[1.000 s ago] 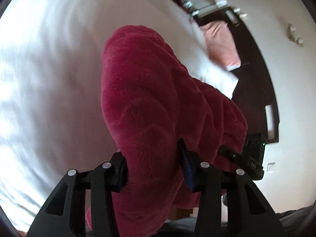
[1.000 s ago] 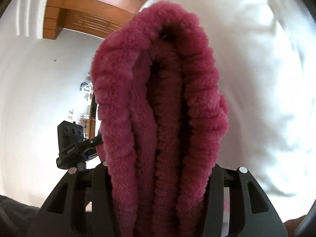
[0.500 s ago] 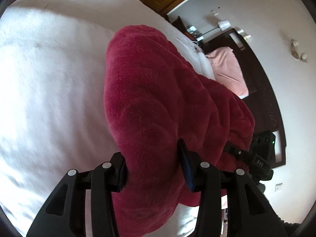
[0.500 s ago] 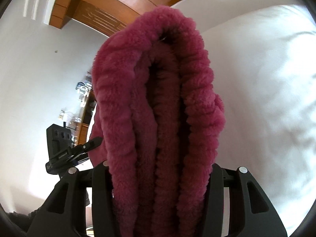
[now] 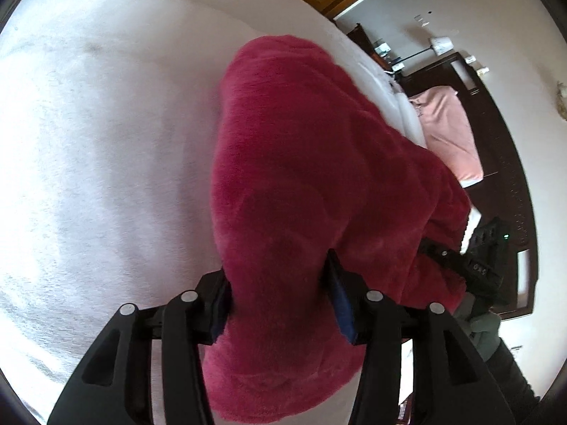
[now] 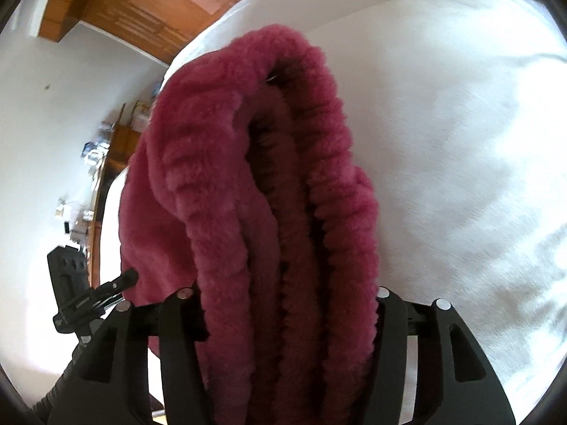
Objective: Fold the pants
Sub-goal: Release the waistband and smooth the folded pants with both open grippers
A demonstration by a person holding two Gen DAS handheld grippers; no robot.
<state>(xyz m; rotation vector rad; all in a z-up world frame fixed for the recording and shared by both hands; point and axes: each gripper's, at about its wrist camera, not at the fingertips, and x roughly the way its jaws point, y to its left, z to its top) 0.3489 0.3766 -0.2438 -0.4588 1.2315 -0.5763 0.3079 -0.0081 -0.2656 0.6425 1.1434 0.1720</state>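
Pants (image 5: 312, 184) of thick red fleece fill the middle of both views, but each camera shows another face of them. From the left wrist one sees a smooth, broad side of the cloth. From the right wrist one sees the pants (image 6: 269, 191) end on, as several ribbed layers lying one against the other with dark gaps between.

Left tongs (image 5: 280, 304) have the bundle between the two black fingers, and the blue pads are against the fleece on both sides. Their jaws have just been opening a little, yet the cloth is between them and the pads press it, so they grip the pants. Right tongs (image 6: 287, 304) hold the layered end in the same way: the fleece fills the whole gap from finger to finger. These jaws also have just been opening, with the pants between them. In both views the pants reach forward and upward from the fingers, over a white bed (image 5: 106, 141).

Only the left view shows a pink cloth (image 5: 450, 131) on dark furniture (image 5: 506, 163) at the right, and the body of the right tongs (image 5: 489, 258) behind the fleece. Only the right view shows a wooden table (image 6: 106, 163) with small things at the left, wood panels (image 6: 141, 10) above, and the body of the left tongs (image 6: 71, 283). The bed (image 6: 460, 141) is blurred there.

The fleece hides the fingertips of both tongs and the bed beneath.
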